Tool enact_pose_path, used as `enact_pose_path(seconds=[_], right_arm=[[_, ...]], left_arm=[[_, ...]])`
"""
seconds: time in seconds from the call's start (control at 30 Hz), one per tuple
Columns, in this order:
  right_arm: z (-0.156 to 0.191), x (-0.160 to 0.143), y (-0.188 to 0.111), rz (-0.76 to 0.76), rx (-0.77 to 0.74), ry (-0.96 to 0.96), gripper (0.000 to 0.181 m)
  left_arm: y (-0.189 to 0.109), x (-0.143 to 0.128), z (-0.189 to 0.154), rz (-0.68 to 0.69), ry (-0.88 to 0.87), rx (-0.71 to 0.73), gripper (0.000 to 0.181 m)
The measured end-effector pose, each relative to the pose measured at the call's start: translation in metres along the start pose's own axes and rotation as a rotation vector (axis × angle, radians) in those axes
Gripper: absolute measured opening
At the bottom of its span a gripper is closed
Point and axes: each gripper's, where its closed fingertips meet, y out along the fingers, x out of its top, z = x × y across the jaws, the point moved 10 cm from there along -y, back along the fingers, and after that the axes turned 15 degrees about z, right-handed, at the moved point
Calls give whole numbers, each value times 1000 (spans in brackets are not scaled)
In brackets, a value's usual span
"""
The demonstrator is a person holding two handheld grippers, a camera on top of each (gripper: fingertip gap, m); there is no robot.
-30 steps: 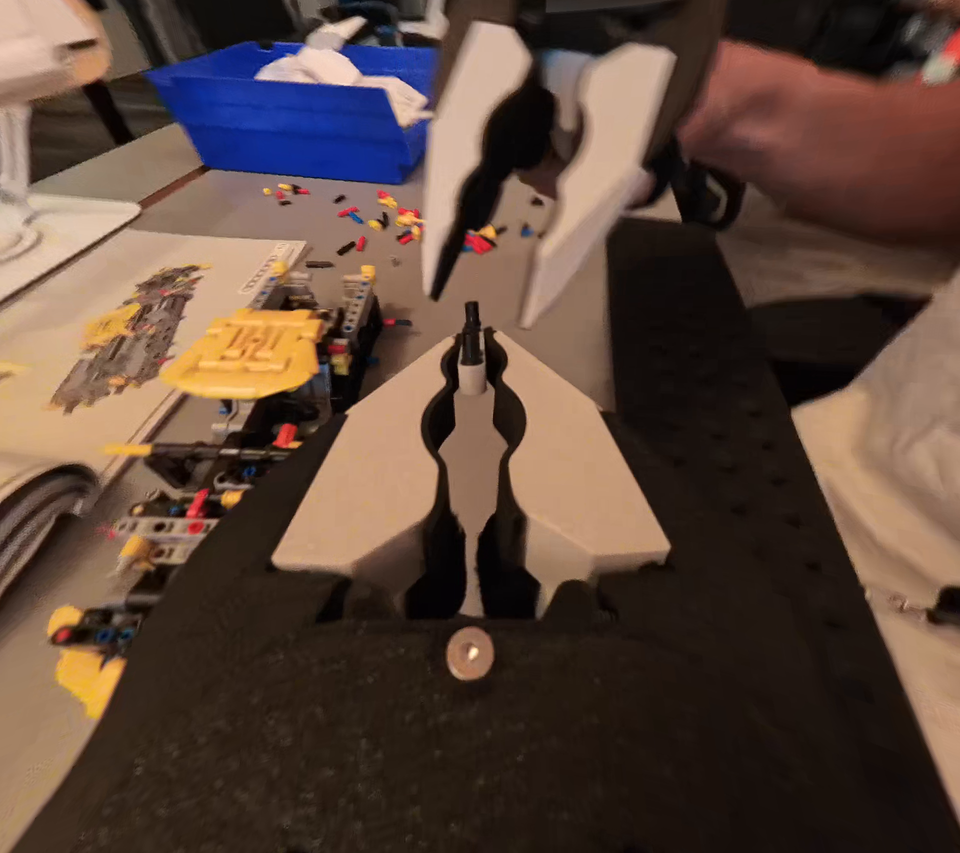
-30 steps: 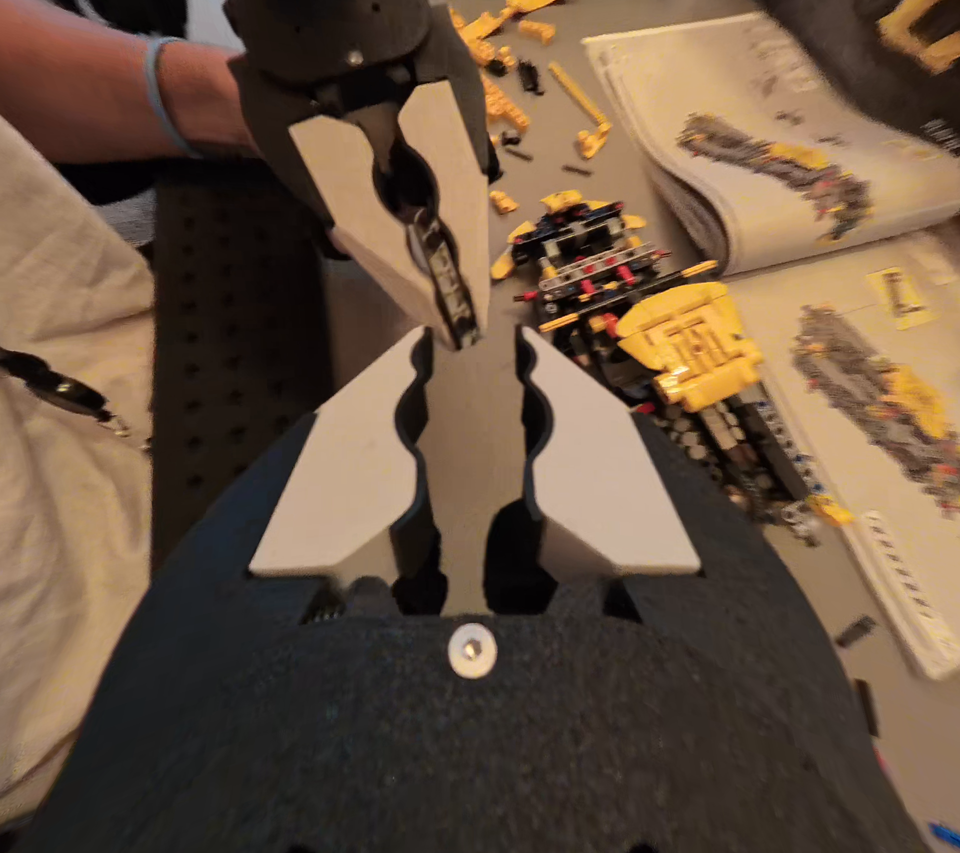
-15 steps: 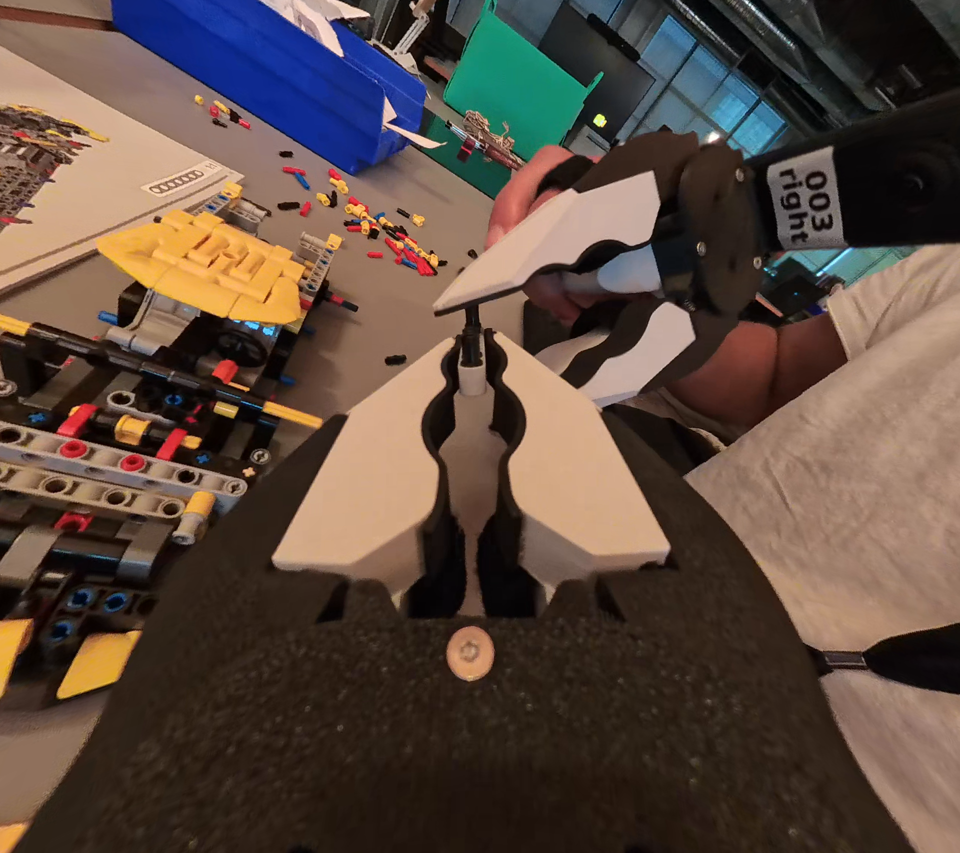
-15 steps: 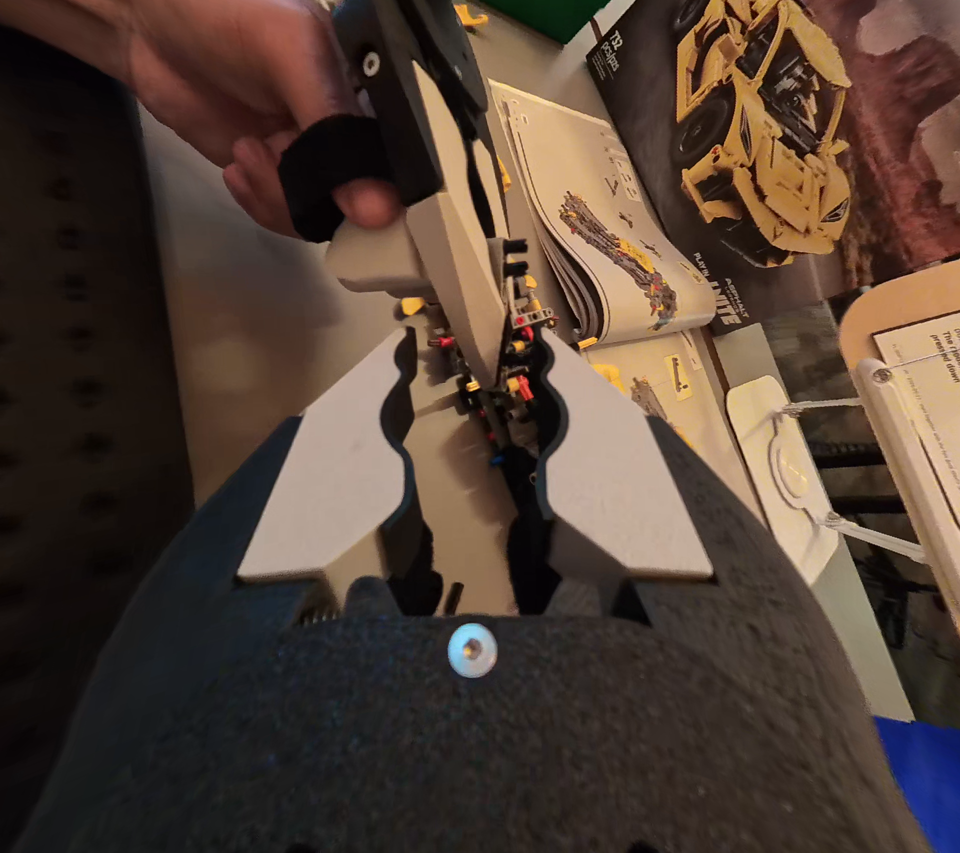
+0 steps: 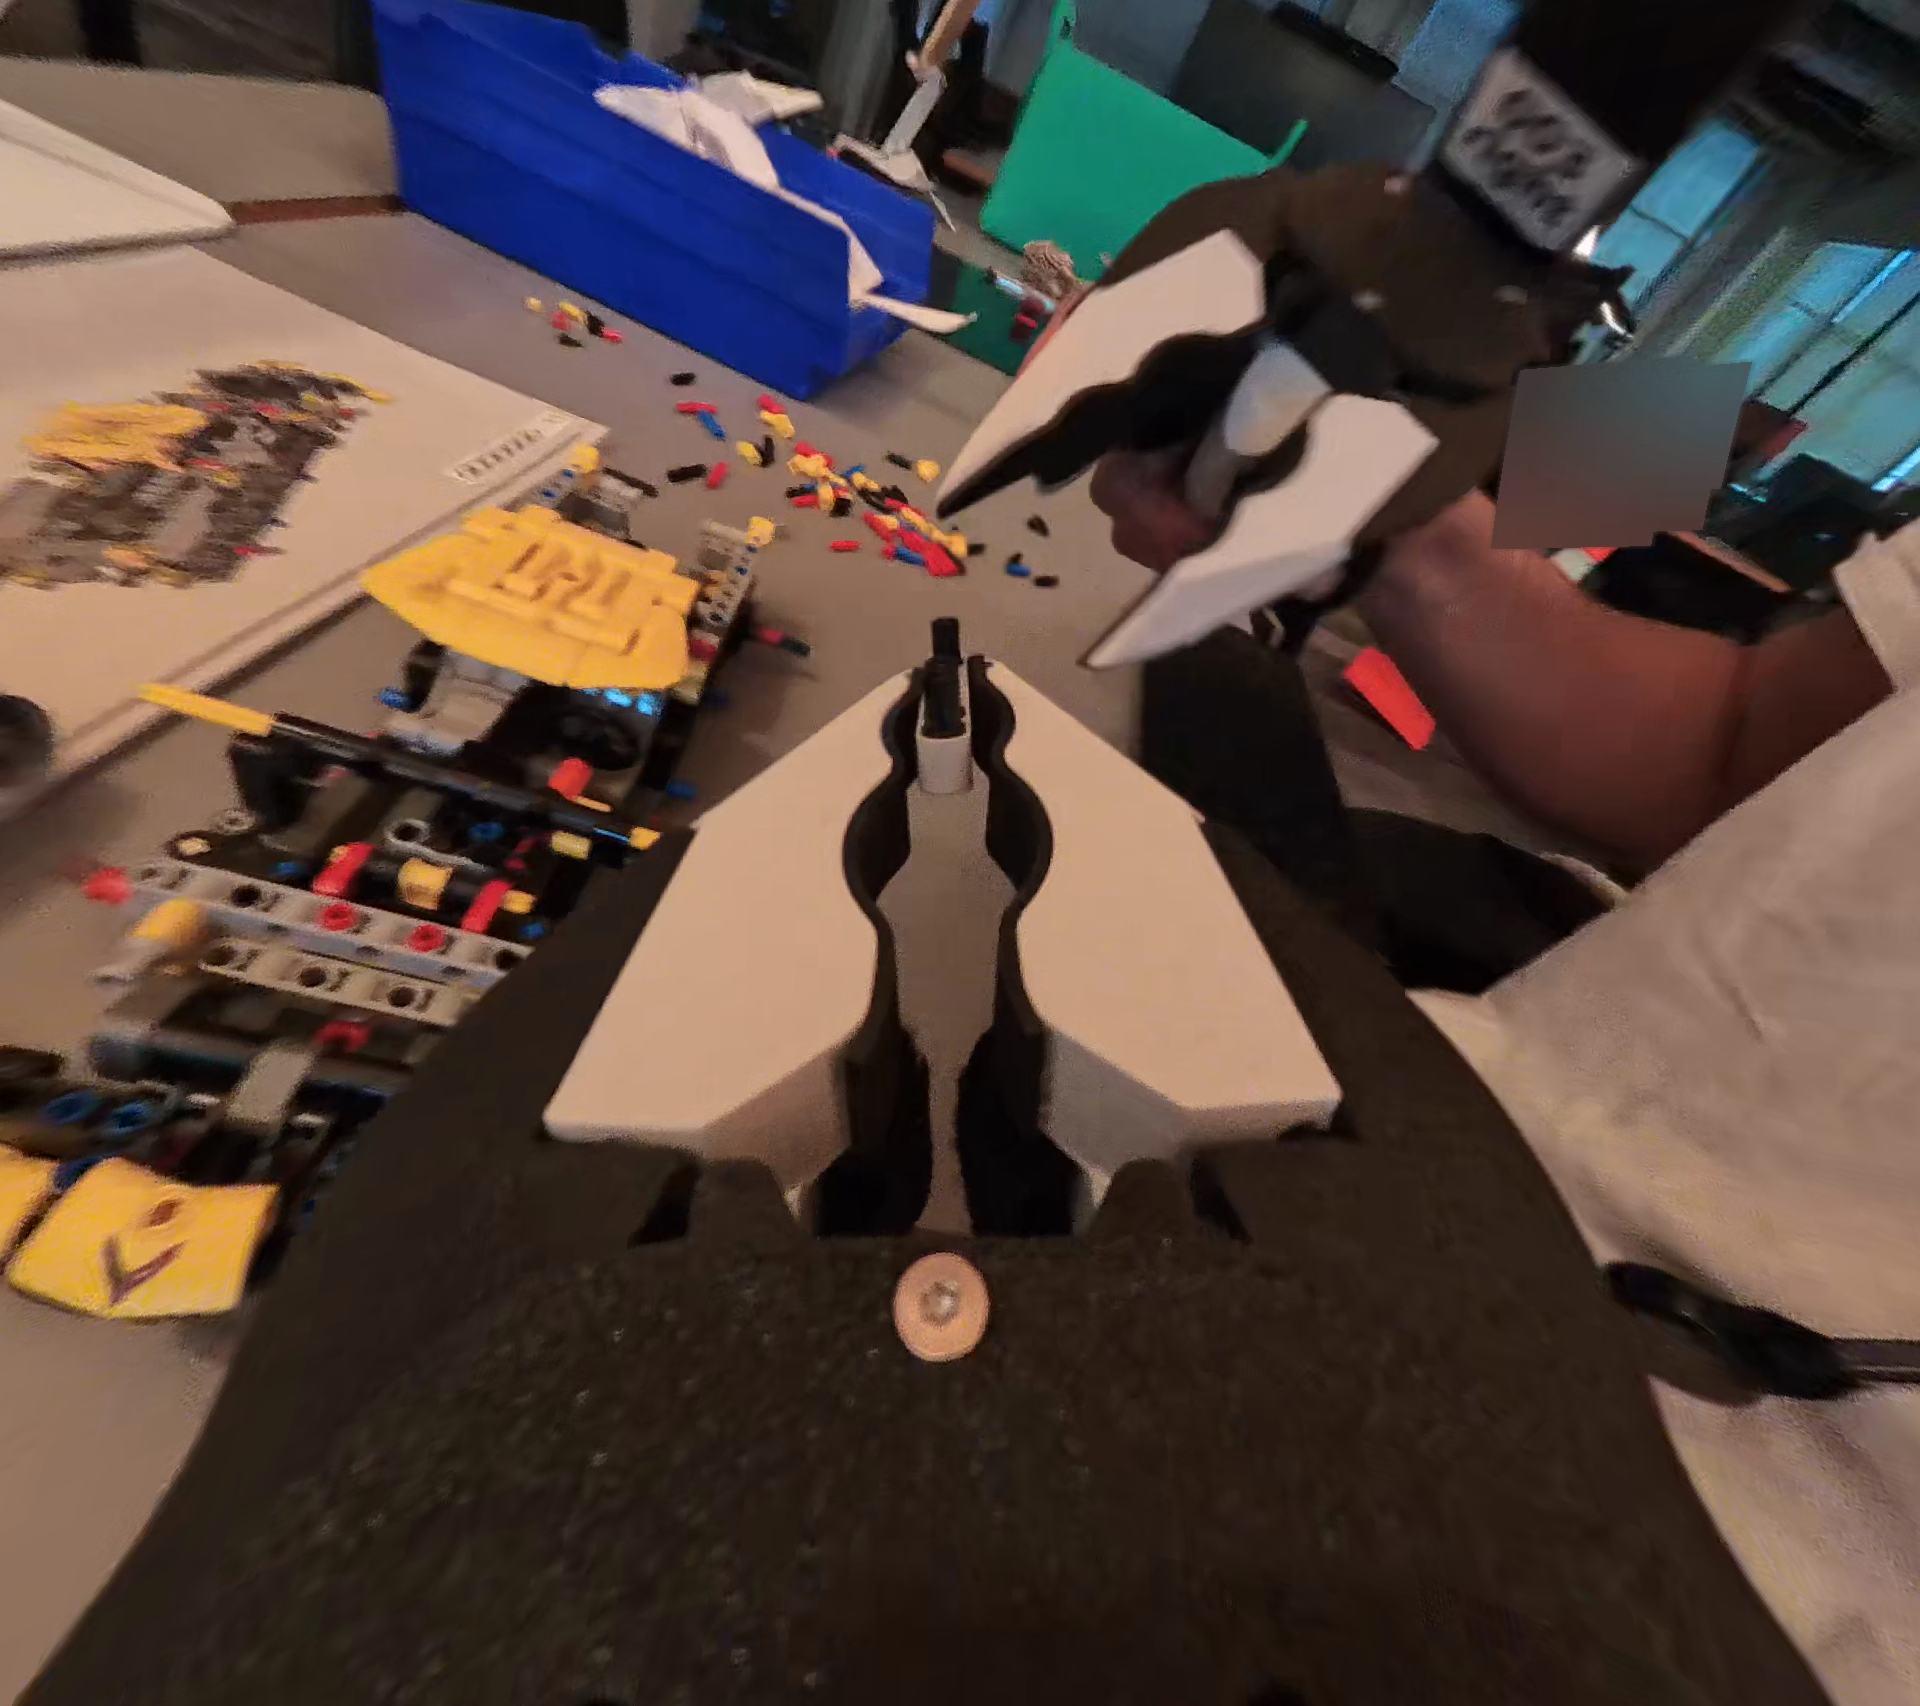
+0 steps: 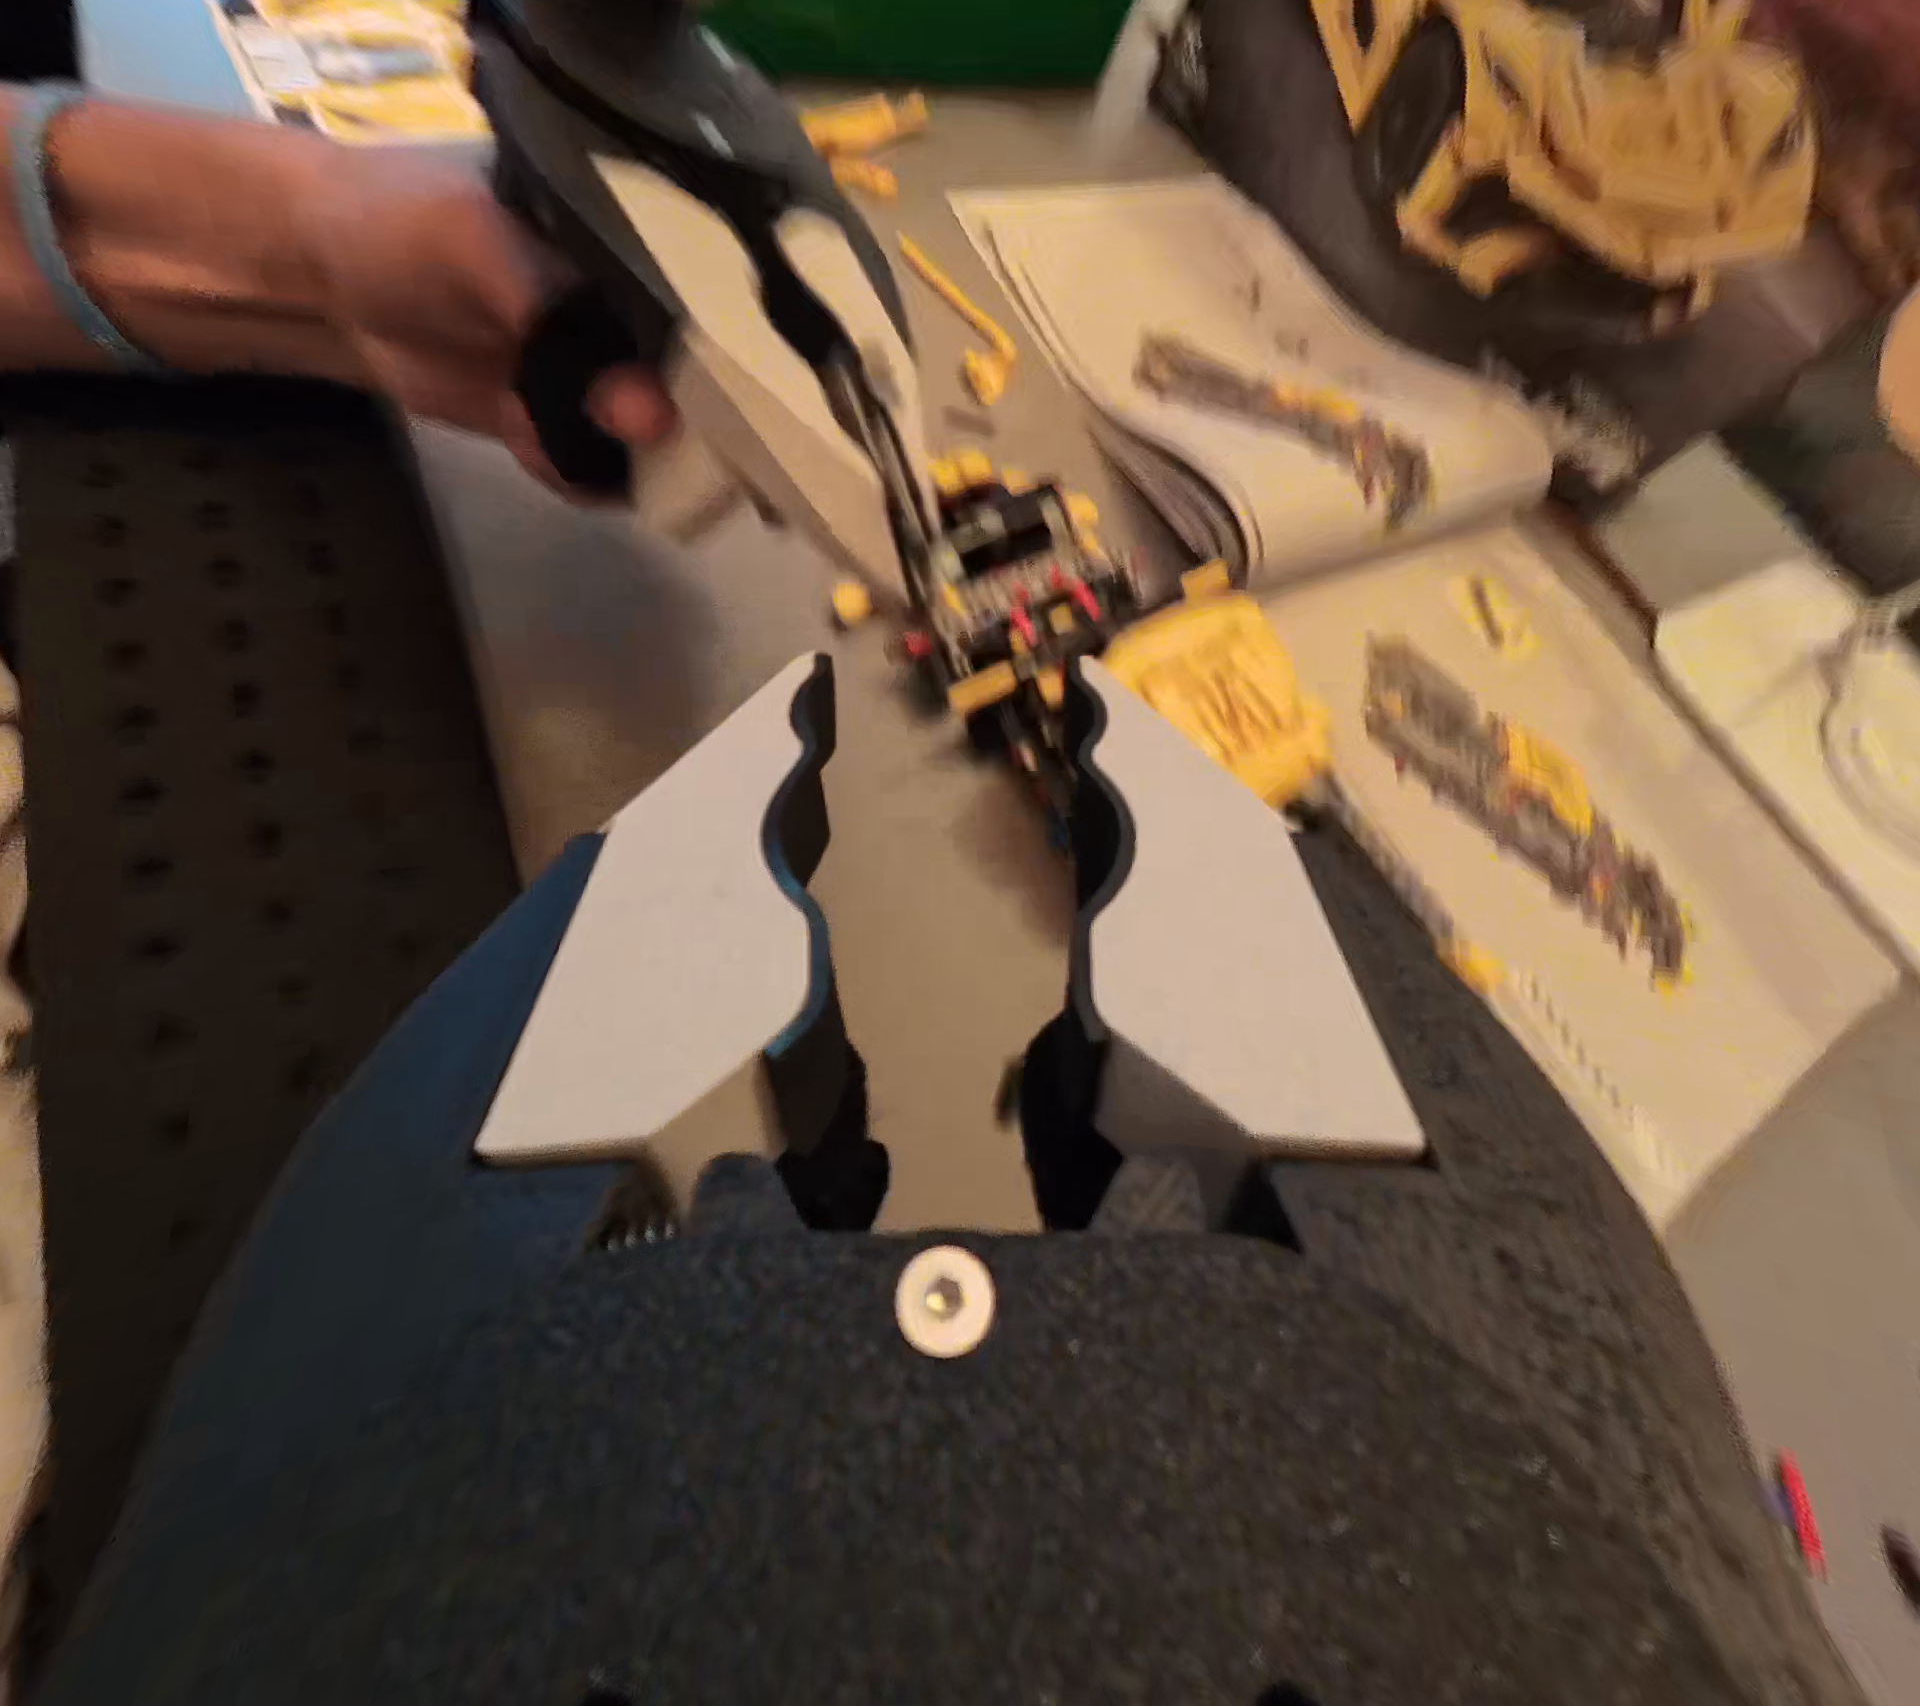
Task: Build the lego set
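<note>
My left gripper (image 5: 945, 682) is shut on a small piece (image 5: 944, 747), a white sleeve with a black pin sticking out past the tips. It hovers just right of the partly built yellow-and-black lego car (image 5: 457, 783). My right gripper (image 6: 951, 680) is open and empty. In the left wrist view it (image 5: 1018, 581) hangs up and to the right of the pin, apart from it. In the blurred right wrist view the left gripper (image 6: 906, 565) points down beside the car (image 6: 1023, 607).
Loose small pieces (image 5: 862, 503) lie beyond the car, with a blue bin (image 5: 623, 202) and a green bin (image 5: 1112, 170) behind. Open instruction booklets (image 5: 208, 451) (image 6: 1247, 389) and the set's box (image 6: 1507, 46) flank the car. A black perforated mat (image 6: 208, 721) lies on my side. My two grippers' fingertips are within a few centimetres of each other.
The right gripper's finger, which touched the pin's top half a second ago, has drawn back up and right. Both views have swung; the left gripper still holds the piece.
</note>
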Motion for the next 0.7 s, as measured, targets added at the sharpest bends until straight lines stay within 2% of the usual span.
enact_pose_path(seconds=[0.07,0.13,0.2,0.27,0.33,0.5,0.53,0.6,0.7], right_arm=[[-21,-31,0,161,52,99,38],[-27,-62,11,304,102,169,41],[-22,-82,21,346,96,203,37],[-19,-94,24,346,16,205,24],[-17,-100,26,325,-18,213,16],[-14,-108,35,327,5,241,15],[-15,-108,36,325,2,244,5],[-15,-105,35,335,-9,214,4],[-31,-102,14,511,43,201,4]], left_arm=[[-5,3,-1,-47,23,28,7],[-6,3,-1,-41,45,64,7],[-3,2,-2,-9,85,125,7],[1,0,-3,23,100,132,7],[3,-1,-3,35,103,145,7],[2,-1,0,38,87,141,7],[2,-1,0,37,87,143,7],[1,-1,0,33,85,139,7],[1,-1,0,40,86,140,7]])
